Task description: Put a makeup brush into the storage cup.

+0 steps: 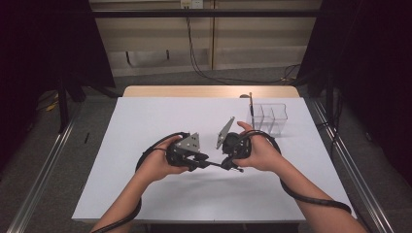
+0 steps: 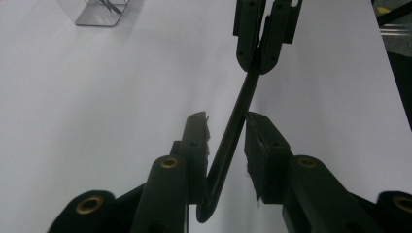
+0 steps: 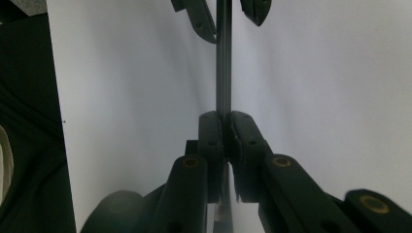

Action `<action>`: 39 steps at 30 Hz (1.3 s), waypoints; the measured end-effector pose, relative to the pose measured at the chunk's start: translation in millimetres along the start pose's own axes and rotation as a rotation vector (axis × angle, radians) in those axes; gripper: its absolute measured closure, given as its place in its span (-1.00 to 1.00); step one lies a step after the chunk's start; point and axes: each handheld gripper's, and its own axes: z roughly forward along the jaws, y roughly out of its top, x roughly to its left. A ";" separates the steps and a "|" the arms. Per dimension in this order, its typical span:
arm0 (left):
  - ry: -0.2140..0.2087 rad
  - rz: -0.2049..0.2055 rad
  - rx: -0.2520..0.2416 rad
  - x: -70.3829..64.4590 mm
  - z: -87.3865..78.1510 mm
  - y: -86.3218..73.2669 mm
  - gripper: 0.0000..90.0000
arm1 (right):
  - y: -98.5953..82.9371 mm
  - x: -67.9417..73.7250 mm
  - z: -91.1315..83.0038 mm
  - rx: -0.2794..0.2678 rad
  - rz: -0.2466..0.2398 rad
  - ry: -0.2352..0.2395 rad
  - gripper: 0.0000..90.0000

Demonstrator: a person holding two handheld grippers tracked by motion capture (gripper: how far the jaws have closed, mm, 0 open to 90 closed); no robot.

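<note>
Right gripper view shows the right tongs (image 3: 224, 145) shut on a thin black rod (image 3: 223, 63), stiff and light by my judgement, best gripped near its ends, held above the desk (image 1: 160, 116) between both tongs, the left tongs (image 2: 227, 141) open around its bent end.

From my station the high view is evenly lit from overhead: the white rectangular table sheet (image 1: 160, 121) reads bright, the room's edges fall to black, and soft shadows sit under the hands. In both gripper views my own near black jaws blur, and detail stays soft.
</note>
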 end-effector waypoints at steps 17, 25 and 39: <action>-0.002 0.009 0.032 -1.4 3.4 -7.9 0.67 | 3.7 -6.3 -10.9 -0.091 0.016 0.065 0.89; -0.038 -0.035 0.041 -3.9 5.2 -10.2 0.78 | 6.4 -8.8 -14.8 -0.144 0.012 0.085 0.87; -0.065 -0.079 0.015 -7.8 1.9 -13.9 0.86 | -6.5 -14.1 -12.0 -0.303 0.096 0.136 0.23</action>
